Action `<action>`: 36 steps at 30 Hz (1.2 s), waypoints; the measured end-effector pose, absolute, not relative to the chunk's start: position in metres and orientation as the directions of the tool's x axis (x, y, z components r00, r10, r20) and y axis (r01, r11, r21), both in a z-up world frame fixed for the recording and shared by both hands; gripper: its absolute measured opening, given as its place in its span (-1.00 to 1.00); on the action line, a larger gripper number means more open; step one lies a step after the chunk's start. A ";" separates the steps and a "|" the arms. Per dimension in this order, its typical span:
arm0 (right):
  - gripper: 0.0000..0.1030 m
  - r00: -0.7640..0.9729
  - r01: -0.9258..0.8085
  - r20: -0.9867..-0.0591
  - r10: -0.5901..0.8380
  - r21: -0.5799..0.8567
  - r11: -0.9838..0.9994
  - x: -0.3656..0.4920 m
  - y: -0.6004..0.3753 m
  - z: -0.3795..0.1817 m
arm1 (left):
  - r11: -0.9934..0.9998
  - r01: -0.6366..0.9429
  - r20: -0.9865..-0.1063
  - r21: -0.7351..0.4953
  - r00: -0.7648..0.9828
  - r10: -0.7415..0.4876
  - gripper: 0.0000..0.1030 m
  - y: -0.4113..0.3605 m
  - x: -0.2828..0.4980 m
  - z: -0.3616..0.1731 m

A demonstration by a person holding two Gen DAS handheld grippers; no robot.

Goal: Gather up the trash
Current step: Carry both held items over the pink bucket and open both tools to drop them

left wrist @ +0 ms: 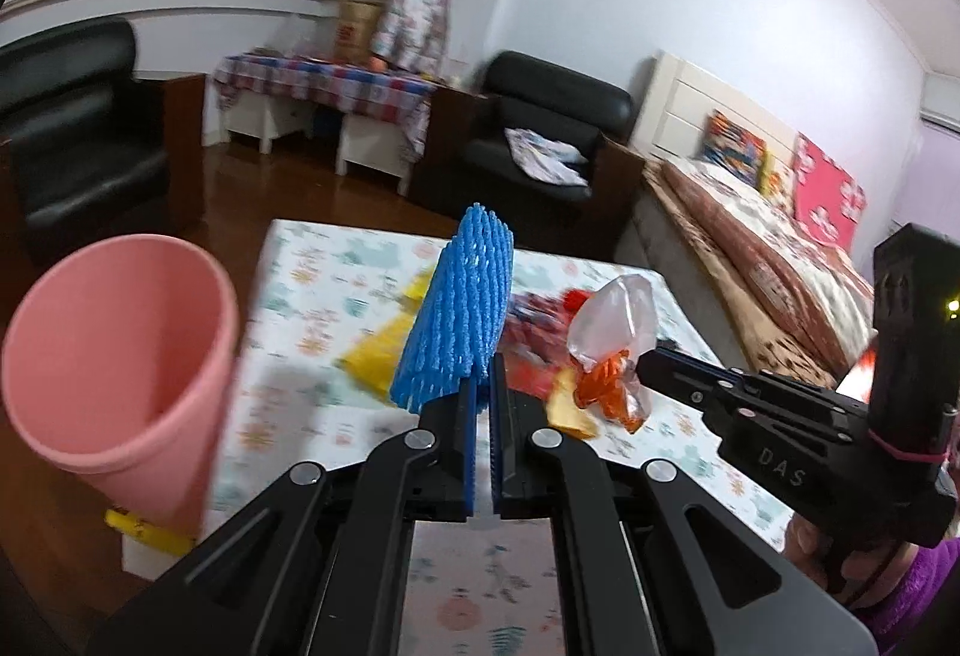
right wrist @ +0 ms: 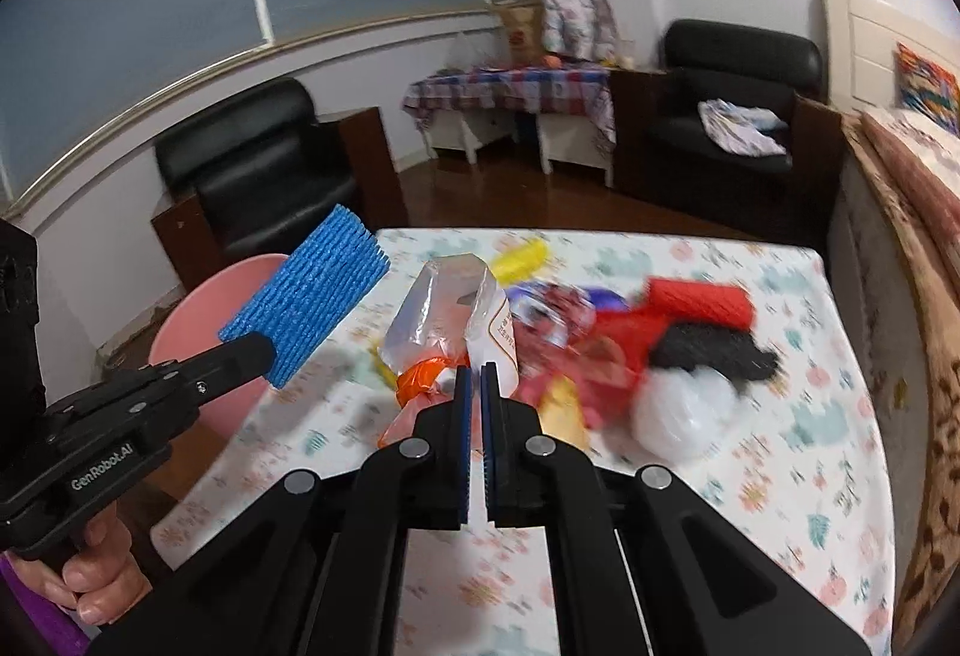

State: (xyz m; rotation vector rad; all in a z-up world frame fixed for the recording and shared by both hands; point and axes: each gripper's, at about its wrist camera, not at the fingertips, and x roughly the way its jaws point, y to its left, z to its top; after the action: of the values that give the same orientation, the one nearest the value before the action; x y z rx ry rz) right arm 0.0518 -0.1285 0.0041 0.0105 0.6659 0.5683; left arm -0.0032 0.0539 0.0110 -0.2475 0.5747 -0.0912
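Your left gripper [left wrist: 485, 386] was clamped on the lower edge of the blue foam net [left wrist: 459, 308], a light, springy ribbed sleeve held above the table [right wrist: 750, 476] beside the pink bin [left wrist: 120, 356]. Your right gripper [right wrist: 475, 386] had pinched shut on the crinkly clear plastic wrapper [right wrist: 444, 308], apparently by its orange end; it looked flimsy, slippery and weightless.

My left gripper [left wrist: 485, 386] pointed forward and down, jaws clamped on blue foam net [left wrist: 459, 314] standing above fingertips. My right gripper [right wrist: 474, 386] angled down likewise, jaws pinched on clear plastic wrapper [right wrist: 447, 308]. Hand [right wrist: 90, 566] wrapped left handle; other hand [left wrist: 840, 560] under right handle, purple sleeve [left wrist: 918, 596] behind.
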 end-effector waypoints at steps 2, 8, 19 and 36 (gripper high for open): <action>-0.94 0.632 -0.521 -0.574 0.521 0.183 0.834 0.053 -0.114 0.009 | 0.968 -0.035 -0.522 -0.248 0.847 -0.103 -0.95 0.070 -0.007 0.014; -0.94 0.588 -0.600 -0.560 0.584 0.183 0.779 0.056 -0.061 0.018 | 0.955 -0.166 -0.514 -0.245 0.858 0.018 -0.95 0.118 -0.023 0.018; -0.94 0.476 -0.722 -0.568 0.672 0.184 0.667 0.059 0.048 0.022 | 0.902 -0.343 -0.554 -0.262 0.819 0.151 -0.95 0.184 -0.047 0.004; -0.54 0.394 -0.753 -0.607 0.690 0.218 0.621 0.073 0.104 -0.010 | 0.861 -0.406 -0.576 -0.307 0.799 0.171 -0.26 0.216 -0.052 -0.010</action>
State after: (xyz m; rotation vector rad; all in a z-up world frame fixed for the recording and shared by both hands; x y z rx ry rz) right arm 0.0734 0.1040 -0.0103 -0.0976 0.7214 0.9169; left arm -0.0522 0.2156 -0.0104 -0.4364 0.5655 0.3200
